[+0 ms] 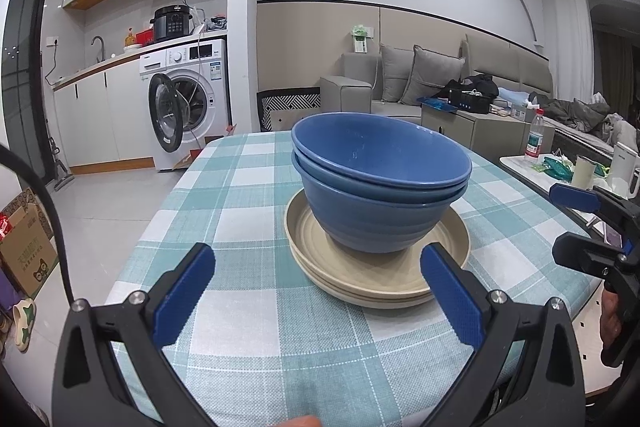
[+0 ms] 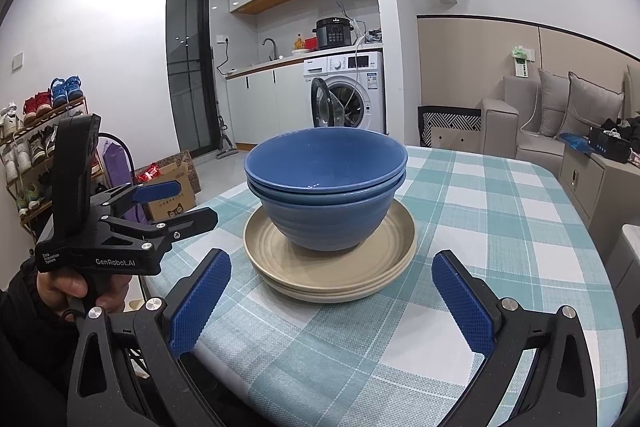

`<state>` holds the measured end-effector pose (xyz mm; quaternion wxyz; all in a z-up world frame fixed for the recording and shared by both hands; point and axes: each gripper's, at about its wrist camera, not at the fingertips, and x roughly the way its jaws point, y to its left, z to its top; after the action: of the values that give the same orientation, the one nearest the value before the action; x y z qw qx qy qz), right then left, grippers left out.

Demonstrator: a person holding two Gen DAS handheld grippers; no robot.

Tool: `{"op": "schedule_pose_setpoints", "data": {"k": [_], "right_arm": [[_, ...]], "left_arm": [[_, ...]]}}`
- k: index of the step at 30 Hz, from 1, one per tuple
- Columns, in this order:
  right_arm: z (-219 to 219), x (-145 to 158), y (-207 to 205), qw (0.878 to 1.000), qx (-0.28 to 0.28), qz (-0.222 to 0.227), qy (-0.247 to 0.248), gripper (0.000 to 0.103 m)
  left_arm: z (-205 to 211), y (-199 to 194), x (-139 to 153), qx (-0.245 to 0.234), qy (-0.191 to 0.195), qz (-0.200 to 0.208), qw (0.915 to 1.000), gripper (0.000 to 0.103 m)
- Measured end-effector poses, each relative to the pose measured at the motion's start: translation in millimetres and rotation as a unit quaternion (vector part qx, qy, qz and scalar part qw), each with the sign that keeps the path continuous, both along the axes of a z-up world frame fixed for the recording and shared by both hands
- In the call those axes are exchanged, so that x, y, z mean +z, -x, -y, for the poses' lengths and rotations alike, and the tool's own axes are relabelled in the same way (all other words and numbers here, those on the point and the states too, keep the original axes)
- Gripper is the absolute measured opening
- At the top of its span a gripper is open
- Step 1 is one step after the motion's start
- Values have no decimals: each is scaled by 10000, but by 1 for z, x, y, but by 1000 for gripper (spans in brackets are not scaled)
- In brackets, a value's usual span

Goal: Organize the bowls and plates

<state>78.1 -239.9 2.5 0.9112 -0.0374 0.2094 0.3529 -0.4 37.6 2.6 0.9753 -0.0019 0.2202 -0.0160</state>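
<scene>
Two nested blue bowls (image 1: 380, 187) sit on a stack of beige plates (image 1: 360, 275) on the checked tablecloth. They also show in the right wrist view as blue bowls (image 2: 326, 195) on beige plates (image 2: 332, 267). My left gripper (image 1: 316, 263) is open and empty, just in front of the plates. My right gripper (image 2: 332, 271) is open and empty, in front of the stack from the other side. The right gripper also shows at the left view's right edge (image 1: 576, 219). The left gripper shows at the left of the right wrist view (image 2: 180, 203).
The table (image 1: 240, 187) has a teal and white checked cloth. A side table (image 1: 532, 163) at the right holds a water bottle (image 1: 534, 139), a cup and a white kettle. A washing machine (image 1: 188, 99) with its door open, cardboard boxes (image 2: 172, 187) and a sofa (image 1: 400, 83) stand beyond.
</scene>
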Motion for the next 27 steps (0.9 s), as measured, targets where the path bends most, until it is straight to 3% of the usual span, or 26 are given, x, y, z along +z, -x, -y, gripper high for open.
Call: {"op": "schedule_pose_setpoints", "data": {"k": [27], "right_arm": [[1,1,3,10000,4,56,1,102]], "left_arm": [[1,-1,-2,8,11,-20,10000,103]]}}
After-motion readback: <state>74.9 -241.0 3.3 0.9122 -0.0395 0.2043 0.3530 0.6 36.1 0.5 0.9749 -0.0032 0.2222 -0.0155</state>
